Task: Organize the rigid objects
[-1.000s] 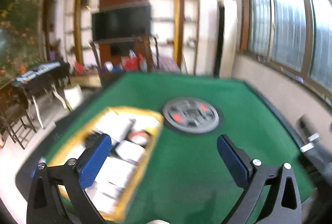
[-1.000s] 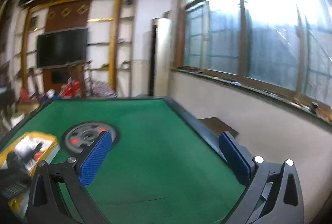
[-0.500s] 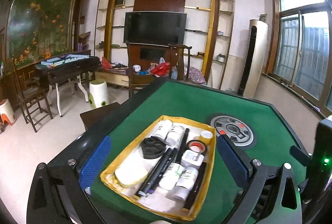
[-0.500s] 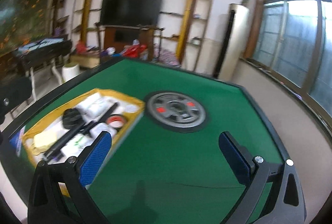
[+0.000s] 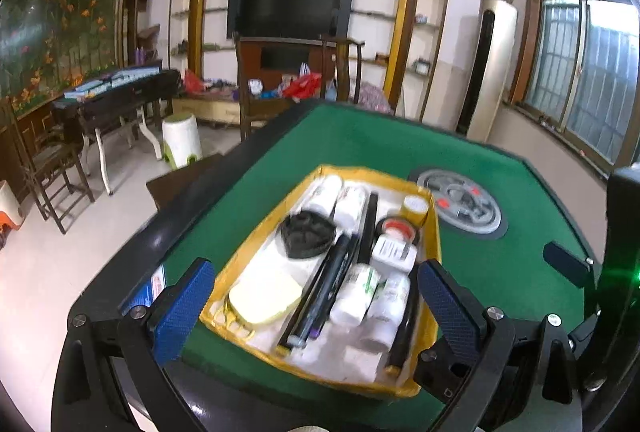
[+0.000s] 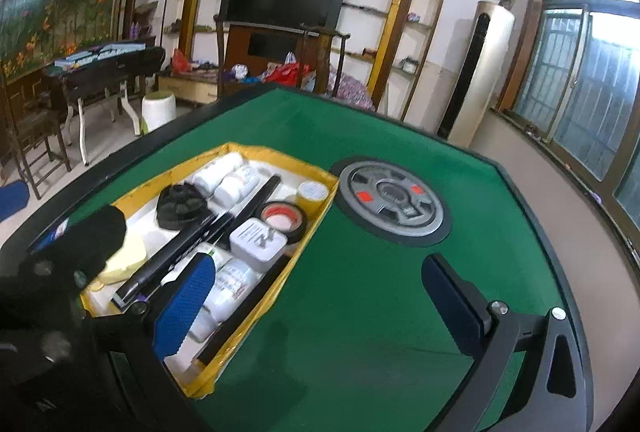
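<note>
On green table point(image 5: 360, 152), yellow tray point(image 5: 256, 244) holds bottles point(image 6: 230, 284), pens point(image 6: 180, 248), tape roll point(image 6: 282, 218), white box point(image 6: 258, 238). Left gripper point(image 5: 312, 296) hangs above tray, jaws apart, empty. Right gripper point(image 6: 320, 292) same, beside tray. Fits sorting about to begin or just finished; cannot tell.

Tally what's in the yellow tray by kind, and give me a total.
White bottles: 4
Long black pens or sticks: 4
Tape roll: 1
White plug adapter: 1
Black round piece: 1
Pale yellow pad: 1
Small yellow jar: 1
Total: 13
</note>
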The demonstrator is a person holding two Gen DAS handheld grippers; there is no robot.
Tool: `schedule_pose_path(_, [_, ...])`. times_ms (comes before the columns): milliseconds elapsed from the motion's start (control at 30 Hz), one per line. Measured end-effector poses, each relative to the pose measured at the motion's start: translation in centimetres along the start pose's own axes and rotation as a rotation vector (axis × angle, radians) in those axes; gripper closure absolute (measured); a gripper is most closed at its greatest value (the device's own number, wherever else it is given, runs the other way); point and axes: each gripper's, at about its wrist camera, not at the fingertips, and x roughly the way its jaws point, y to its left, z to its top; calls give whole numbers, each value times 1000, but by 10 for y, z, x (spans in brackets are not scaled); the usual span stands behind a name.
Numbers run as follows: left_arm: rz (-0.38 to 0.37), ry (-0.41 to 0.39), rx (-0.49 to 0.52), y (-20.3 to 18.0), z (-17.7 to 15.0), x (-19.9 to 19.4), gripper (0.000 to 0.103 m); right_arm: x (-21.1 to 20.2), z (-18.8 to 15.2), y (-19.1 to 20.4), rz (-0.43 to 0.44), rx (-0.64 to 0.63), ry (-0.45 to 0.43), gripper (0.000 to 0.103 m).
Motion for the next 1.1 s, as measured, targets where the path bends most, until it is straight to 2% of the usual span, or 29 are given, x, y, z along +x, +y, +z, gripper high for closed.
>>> schedule_pose_path(200, [7, 61, -17, 9, -9, 10, 1, 6, -5, 12, 7, -24, 33, 0])
schedule_pose_path(567, [15, 42, -33, 13, 2, 8, 1, 9, -4, 17, 20, -49, 33, 0])
schedule_pose_path(1100, [28, 68, -34, 9, 7, 12, 1, 8, 8, 19, 54, -77, 11, 0])
